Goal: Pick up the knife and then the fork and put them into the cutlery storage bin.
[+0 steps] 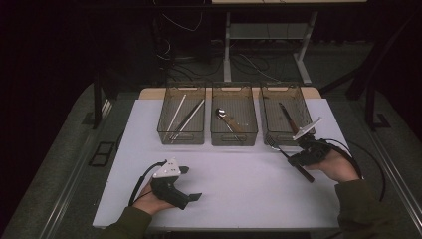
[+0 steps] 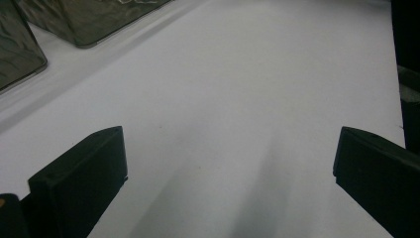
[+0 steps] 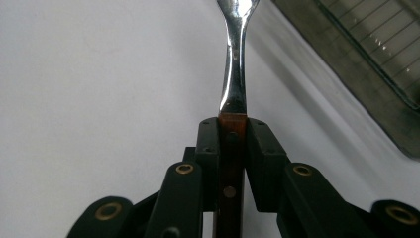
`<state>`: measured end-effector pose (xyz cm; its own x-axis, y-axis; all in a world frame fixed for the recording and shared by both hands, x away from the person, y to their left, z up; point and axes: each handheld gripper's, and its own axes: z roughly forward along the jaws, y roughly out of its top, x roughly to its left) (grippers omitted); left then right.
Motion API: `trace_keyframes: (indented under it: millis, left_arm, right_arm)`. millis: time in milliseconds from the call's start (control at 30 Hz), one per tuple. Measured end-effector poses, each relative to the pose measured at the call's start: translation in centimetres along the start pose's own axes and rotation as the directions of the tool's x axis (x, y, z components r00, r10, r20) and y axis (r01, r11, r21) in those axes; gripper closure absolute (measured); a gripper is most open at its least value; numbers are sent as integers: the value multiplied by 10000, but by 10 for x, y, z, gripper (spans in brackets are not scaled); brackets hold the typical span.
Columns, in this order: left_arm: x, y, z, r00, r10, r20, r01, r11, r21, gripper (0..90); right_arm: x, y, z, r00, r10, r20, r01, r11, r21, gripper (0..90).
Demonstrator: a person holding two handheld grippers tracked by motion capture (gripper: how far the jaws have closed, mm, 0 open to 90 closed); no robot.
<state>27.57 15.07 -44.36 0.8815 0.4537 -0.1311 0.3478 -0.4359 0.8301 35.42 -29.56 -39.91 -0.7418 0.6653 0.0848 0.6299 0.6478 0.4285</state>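
Right gripper clamped on a fork; left gripper idle and spread wide.

In the right gripper view the two black jaws press on either side of the fork's brown wooden handle, and its shiny metal neck runs up to the top edge of the frame over the white table. In the high view that right gripper sits at the right of the frame, just below the right-hand bin, with the fork slanting toward the upper left, its tines near the bin's front wall. Three clear bins stand in a row at the top of the table; the middle bin holds a spoon. The left gripper rests at lower left on the table, nothing between its jaws.
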Motion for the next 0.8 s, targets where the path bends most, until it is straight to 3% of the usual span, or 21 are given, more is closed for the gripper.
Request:
trace_keyframes:
  millis: [200, 400, 533, 667, 800]
  left_arm:
    - [0, 0, 0, 10000, -11, -5, 11, 10000, -24, 0]
    - [0, 0, -1, 10000, 0, 0, 0, 10000, -43, 0]
    - [0, 0, -1, 10000, 7, 0, -7, 10000, -38, 0]
    - [0, 0, -1, 10000, 3, 2, -3, 10000, -39, 0]
    - [0, 0, -1, 10000, 0, 0, 0, 10000, -46, 0]
  right_arm:
    - [-4, -5, -11, 9994, 352, -13, -351, 9924, -1181, 776]
    - [-8, -9, -19, 9956, 934, 38, -898, 9669, -2388, 776]
    - [-10, -11, -23, 9927, 1195, 140, -1092, 9439, -3118, 776]
    - [-12, -12, -29, 9878, 1537, 239, -1331, 9146, -3818, 776]
    - [-15, -16, -35, 9797, 1998, 176, -1688, 8688, -4656, 776]
